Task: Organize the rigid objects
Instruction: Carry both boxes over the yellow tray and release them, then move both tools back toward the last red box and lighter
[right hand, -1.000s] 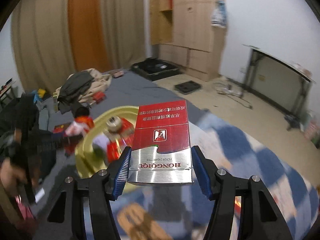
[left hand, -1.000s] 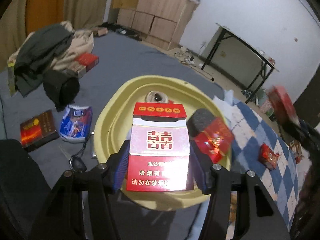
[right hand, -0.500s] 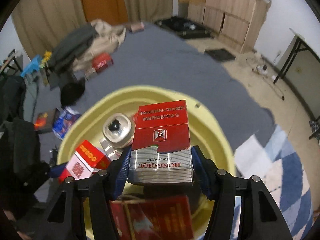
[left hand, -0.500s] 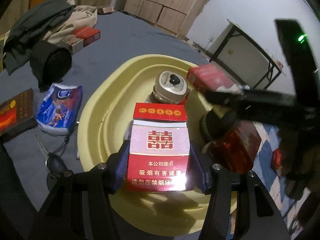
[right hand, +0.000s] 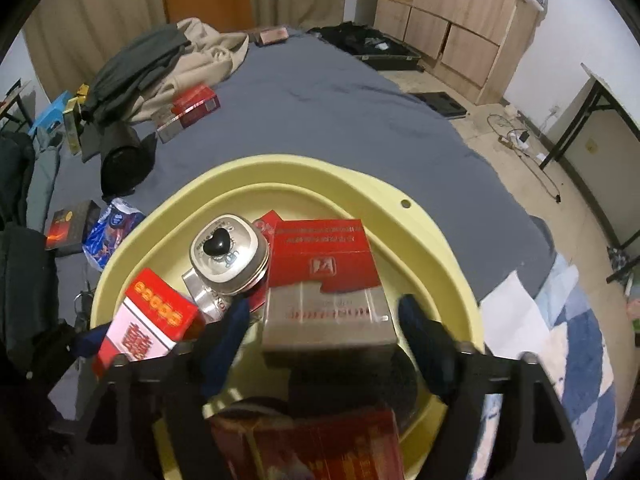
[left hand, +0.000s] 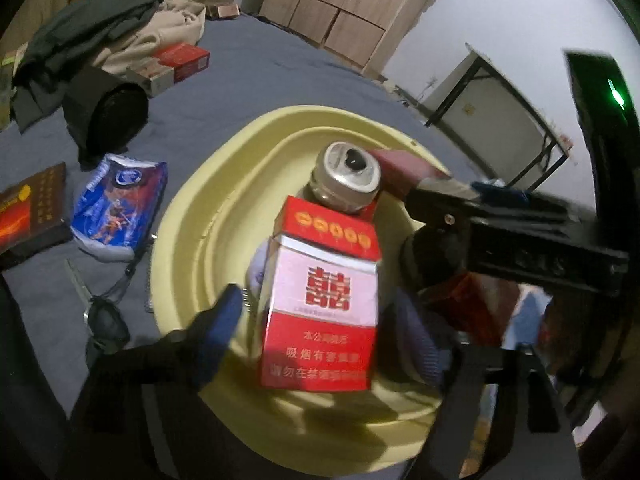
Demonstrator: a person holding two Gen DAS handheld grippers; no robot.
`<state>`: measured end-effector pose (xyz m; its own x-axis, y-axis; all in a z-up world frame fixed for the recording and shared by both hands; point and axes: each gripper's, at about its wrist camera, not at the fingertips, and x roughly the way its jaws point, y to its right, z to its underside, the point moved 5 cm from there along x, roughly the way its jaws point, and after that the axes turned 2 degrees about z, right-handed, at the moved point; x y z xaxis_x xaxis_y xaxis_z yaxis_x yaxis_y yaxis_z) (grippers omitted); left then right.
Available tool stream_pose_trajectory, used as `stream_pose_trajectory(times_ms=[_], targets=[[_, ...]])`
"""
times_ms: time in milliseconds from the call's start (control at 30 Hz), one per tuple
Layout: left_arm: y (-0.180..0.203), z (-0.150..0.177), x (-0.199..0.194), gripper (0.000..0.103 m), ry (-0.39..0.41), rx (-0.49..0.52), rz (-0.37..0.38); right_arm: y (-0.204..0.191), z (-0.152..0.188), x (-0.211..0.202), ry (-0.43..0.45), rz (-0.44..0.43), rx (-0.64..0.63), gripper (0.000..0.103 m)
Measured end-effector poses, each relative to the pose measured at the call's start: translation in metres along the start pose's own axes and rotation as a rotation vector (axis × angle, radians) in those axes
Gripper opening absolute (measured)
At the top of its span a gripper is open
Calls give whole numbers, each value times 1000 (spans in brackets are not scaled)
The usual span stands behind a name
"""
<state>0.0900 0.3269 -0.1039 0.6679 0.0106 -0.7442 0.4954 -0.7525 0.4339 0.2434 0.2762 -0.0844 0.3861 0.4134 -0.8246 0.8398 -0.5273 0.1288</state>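
A yellow basin (left hand: 192,240) (right hand: 360,184) sits on a grey bed sheet and holds a metal tin with a black heart knob (left hand: 348,176) (right hand: 228,256). My left gripper (left hand: 318,340) hangs over the basin with its jaws opening. A red-and-white cigarette pack (left hand: 324,308) (right hand: 148,320) sits tilted between the pads, which stand clear of it. My right gripper (right hand: 326,340) is also over the basin, jaws opening. A red-and-silver cigarette pack (right hand: 324,292) lies loose between its fingers, with gaps on both sides.
A red box (right hand: 312,440) lies in the basin's near side. On the sheet are red cartons (right hand: 192,108), a clothes pile (right hand: 160,60), a black round object (right hand: 124,160), a blue packet (right hand: 112,228) and a dark book (right hand: 68,224). A checked blanket (right hand: 580,360) lies to the right.
Both grippers' jaws have spread and let go of their packs, and the left pack has tilted. The right gripper earlier swung from over the blanket to above the basin.
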Motion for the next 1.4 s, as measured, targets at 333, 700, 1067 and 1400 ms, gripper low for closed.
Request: stream_pose_trajectory(times_ms=[333, 700, 1067, 1400], targets=[[53, -4, -69, 103, 106, 56, 61, 59, 79, -148, 261, 79, 328, 103], [200, 105, -115, 103, 44, 288, 277, 75, 354, -322, 305, 358, 462, 103], [244, 183, -131, 103, 17, 671, 230, 65, 504, -376, 332, 343, 574, 103], [255, 209, -129, 103, -2, 751, 237, 80, 495, -365, 306, 321, 597, 103]])
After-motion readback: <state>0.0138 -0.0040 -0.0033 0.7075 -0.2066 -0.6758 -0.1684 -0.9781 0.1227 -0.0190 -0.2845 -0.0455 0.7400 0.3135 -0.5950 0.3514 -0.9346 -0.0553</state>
